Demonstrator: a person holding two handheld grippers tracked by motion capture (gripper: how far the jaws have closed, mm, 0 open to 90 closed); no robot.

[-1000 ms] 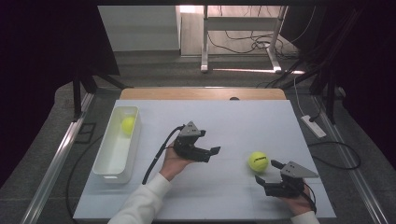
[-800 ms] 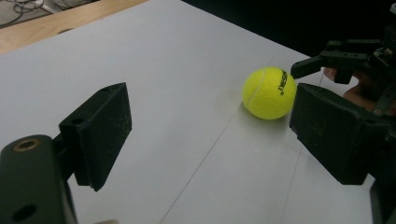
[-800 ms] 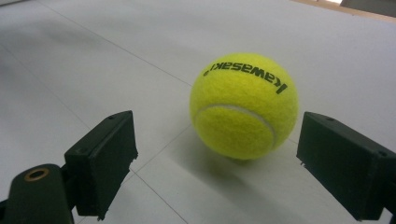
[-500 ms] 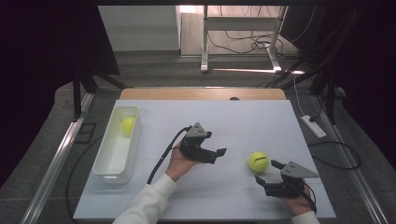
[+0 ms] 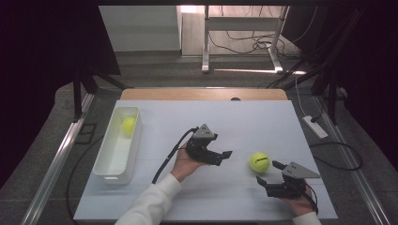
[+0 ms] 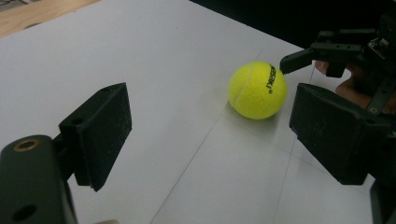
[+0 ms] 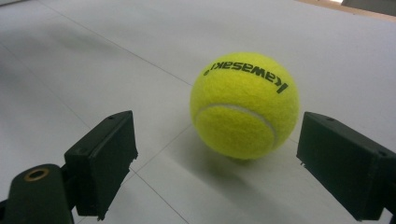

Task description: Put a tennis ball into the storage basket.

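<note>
A yellow tennis ball (image 5: 259,161) (image 6: 258,91) (image 7: 245,105) rests on the white table top (image 5: 244,122), right of centre. My left gripper (image 5: 225,157) (image 6: 215,135) hovers just left of it, pointing at it, open with nothing between the jaws. My right gripper (image 5: 268,173) (image 7: 224,163) sits close in front of the ball on its right side, open, and the ball lies just beyond its fingertips, untouched. In the left gripper view the right gripper (image 6: 336,51) shows behind the ball. A second yellow ball (image 5: 128,125) lies in the white bin (image 5: 115,159).
The white bin stands along the table's left edge. A wooden strip (image 5: 202,94) runs along the far edge. Beyond the right edge, a power strip (image 5: 315,126) and cables lie on the floor.
My left gripper has shifted a little to the right, closer to the ball on the table. The right gripper and both balls have stayed put.
</note>
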